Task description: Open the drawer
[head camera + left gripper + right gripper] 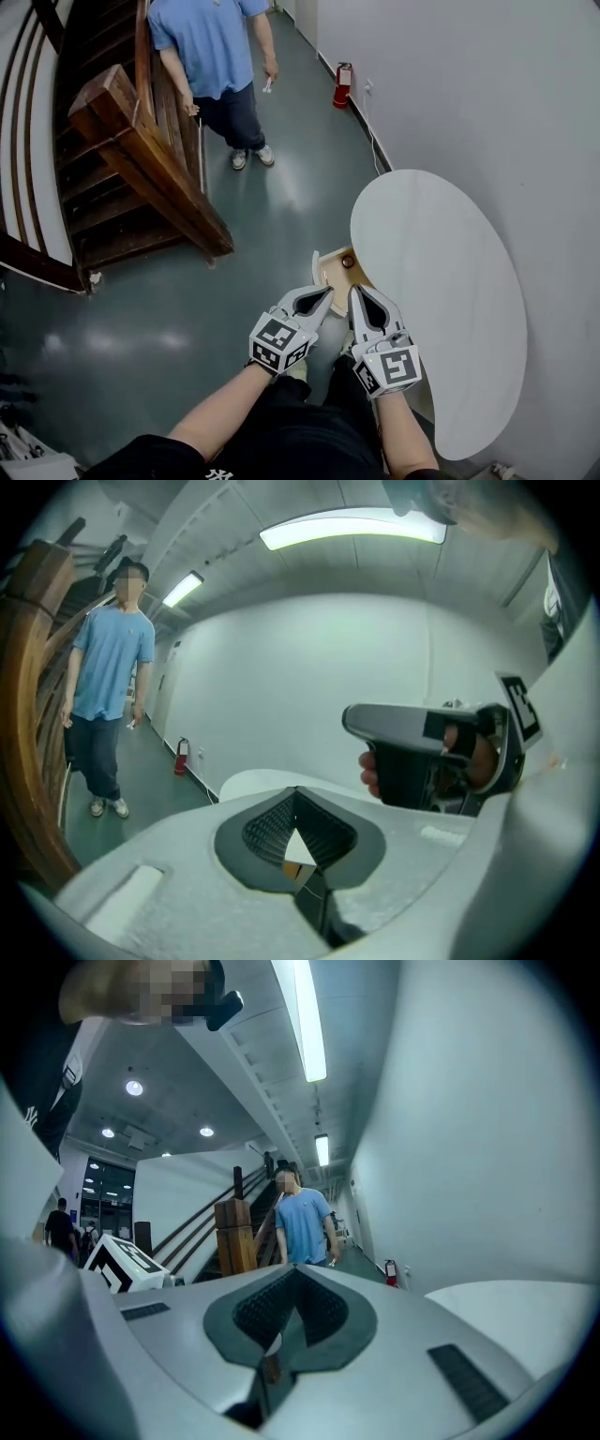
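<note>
At far left we see the wooden stairs. Beside them a person in a blue shirt stands well back on the green floor, out of our way. Nearer us we hold the left gripper up in front of our body, its jaws pressed together with nothing between them. Its own view shows the pads meeting at the tip and only the room beyond. Just past its tip lies the drawer, the thing we are here for. It sticks out from under the left edge of the table, its top open to us, with a small round thing inside. We judge it already pulled out, which would explain why neither gripper is on it. Far beyond, a red extinguisher sits at the foot of the wall. The right gripper hangs just beside the left one, pointing the same way, and its jaws look closed and empty too. Right of that spreads the white table top, set against the wall so that the drawer opens toward the free floor
</note>
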A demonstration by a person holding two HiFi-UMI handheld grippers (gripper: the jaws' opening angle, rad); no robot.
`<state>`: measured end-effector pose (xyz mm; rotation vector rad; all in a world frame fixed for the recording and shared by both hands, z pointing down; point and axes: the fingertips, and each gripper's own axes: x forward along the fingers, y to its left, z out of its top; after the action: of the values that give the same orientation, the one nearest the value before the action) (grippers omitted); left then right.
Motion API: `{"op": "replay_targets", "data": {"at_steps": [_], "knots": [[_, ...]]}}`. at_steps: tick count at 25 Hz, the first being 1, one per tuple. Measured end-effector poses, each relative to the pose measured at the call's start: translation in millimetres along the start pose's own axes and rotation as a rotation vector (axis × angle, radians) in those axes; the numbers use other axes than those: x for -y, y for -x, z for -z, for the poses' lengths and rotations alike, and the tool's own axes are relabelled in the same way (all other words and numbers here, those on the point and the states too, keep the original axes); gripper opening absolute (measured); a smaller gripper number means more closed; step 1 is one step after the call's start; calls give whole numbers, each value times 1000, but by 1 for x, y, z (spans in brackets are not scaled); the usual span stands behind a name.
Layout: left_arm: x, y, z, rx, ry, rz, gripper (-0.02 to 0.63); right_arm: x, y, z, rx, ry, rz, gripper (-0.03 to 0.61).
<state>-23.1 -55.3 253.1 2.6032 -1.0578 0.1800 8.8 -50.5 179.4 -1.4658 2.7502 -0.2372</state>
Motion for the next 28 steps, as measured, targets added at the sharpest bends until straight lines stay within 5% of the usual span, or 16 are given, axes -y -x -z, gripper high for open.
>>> {"op": "replay_targets", "data": {"at_steps": [12,28], "knots": [[55,-8,-135,141,-26,-41,9,30,16,-97,94,47,-17,14],[55,-37,-169,185,-92,-99,9,60,6,-115,85,78,-62,14]]}}
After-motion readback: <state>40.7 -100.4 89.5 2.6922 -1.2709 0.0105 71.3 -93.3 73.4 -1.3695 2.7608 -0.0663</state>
